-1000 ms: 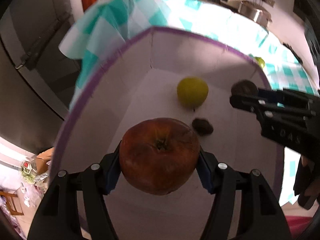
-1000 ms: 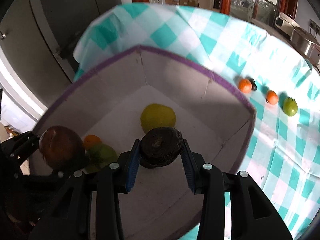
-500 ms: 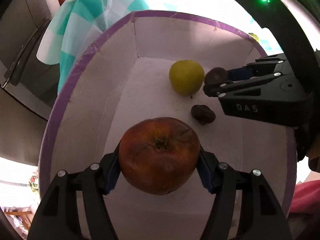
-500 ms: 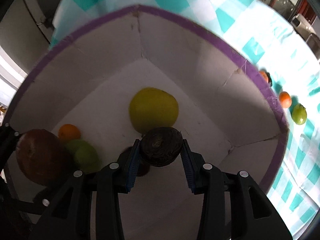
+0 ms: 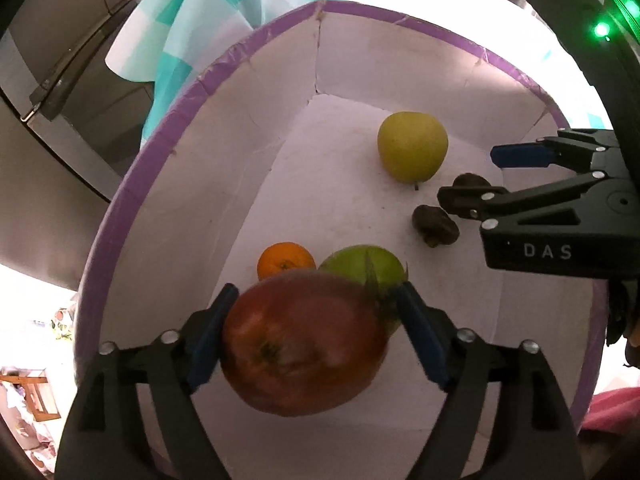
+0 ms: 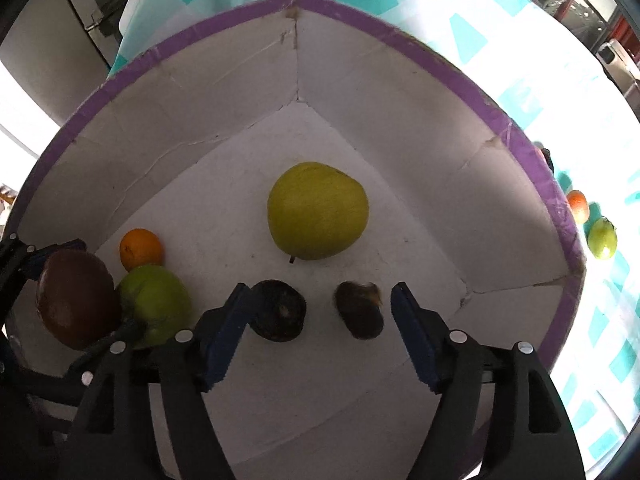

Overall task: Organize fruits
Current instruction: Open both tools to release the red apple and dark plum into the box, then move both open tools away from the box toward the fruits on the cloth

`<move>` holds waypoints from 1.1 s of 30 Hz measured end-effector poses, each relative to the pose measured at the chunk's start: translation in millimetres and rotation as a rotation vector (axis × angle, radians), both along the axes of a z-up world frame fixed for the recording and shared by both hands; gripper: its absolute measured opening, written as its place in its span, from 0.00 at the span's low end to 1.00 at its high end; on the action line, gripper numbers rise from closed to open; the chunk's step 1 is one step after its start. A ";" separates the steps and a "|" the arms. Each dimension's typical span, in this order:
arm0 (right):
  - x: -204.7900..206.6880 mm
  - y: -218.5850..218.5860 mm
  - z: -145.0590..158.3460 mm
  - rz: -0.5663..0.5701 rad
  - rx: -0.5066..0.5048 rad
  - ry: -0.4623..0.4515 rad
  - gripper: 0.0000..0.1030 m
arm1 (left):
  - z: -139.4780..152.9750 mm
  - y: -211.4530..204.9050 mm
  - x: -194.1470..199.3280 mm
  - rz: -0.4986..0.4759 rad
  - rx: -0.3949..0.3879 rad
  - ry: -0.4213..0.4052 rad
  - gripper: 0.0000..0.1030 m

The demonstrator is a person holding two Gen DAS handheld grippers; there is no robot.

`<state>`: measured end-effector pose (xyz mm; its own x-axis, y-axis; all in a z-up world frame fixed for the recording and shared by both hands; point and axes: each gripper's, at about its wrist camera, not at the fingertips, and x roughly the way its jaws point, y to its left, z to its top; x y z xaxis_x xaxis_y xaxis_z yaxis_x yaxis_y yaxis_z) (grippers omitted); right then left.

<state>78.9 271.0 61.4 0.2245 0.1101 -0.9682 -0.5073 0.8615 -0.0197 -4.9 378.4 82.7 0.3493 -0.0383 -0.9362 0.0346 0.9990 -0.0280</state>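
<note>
1. My left tongs [image 5: 316, 332] point down into the box [image 5: 168, 136], their jaws spreading. The red apple [image 5: 304, 344] is between them, blurred, with a gap showing at the right pad, so I judge it let go and dropping.
2. I let it go low over the floor of the box beside the orange [image 5: 285, 265] and the green fruit [image 5: 362, 266], so it lands softly (and close to its neighbours).
3. My right tongs [image 6: 316, 324] are opening too. The dark fruit [image 6: 360, 310] sits loose between the pads, touching neither, near a second dark one [image 6: 280, 316].
4. The yellow apple [image 6: 318, 210] lies mid-box.
5. An orange and a green fruit [image 6: 602, 238] wait outside on the counter, so the job isn't finished.
</note>
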 end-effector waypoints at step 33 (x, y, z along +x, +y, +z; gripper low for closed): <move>-93.9 -226.0 132.5 0.022 0.352 -0.288 0.84 | 122.4 -177.7 -96.1 0.250 0.105 -0.363 0.98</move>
<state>-15.0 45.0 193.9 0.4733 0.4294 -0.7691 -0.5423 0.8301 0.1298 -101.1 200.7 205.1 0.6420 0.1779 -0.7458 -0.2195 0.9746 0.0436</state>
